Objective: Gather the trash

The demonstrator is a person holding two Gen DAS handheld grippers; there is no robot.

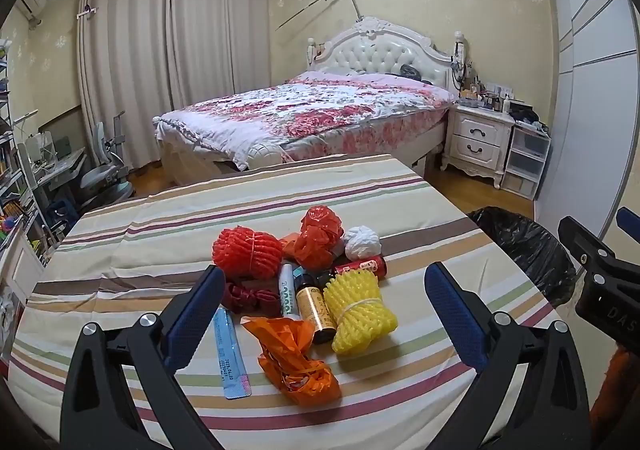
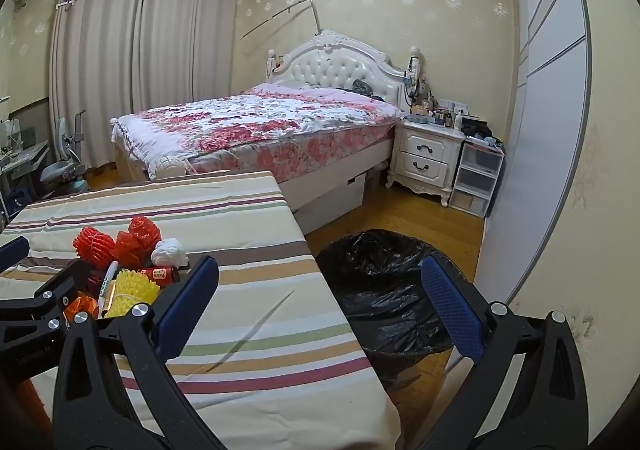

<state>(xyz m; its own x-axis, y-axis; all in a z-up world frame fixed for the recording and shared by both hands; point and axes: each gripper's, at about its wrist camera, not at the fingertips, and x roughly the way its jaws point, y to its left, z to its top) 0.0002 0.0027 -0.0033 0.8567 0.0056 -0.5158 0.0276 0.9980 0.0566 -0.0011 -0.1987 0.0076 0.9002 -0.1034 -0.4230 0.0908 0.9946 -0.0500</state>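
Observation:
A heap of trash lies on the striped table [image 1: 160, 234]: a red foam net [image 1: 246, 252], a red plastic bag [image 1: 320, 236], a white paper wad [image 1: 363, 242], a red can [image 1: 362, 266], a yellow foam net [image 1: 358, 312], an orange wrapper [image 1: 294, 362], a brown bottle [image 1: 314, 308], a white tube [image 1: 287, 292] and a blue strip [image 1: 232, 354]. My left gripper [image 1: 324, 314] is open and empty, hovering over the heap. My right gripper [image 2: 320, 306] is open and empty, over the table's right edge by the black-lined trash bin [image 2: 384, 282].
The bin also shows at the right in the left wrist view [image 1: 524, 246]. Behind the table stand a bed [image 1: 304, 114], a white nightstand [image 1: 478, 138] and plastic drawers [image 1: 526, 162]. A desk and chair [image 1: 104, 170] stand at the left. A wardrobe [image 2: 540, 90] lines the right wall.

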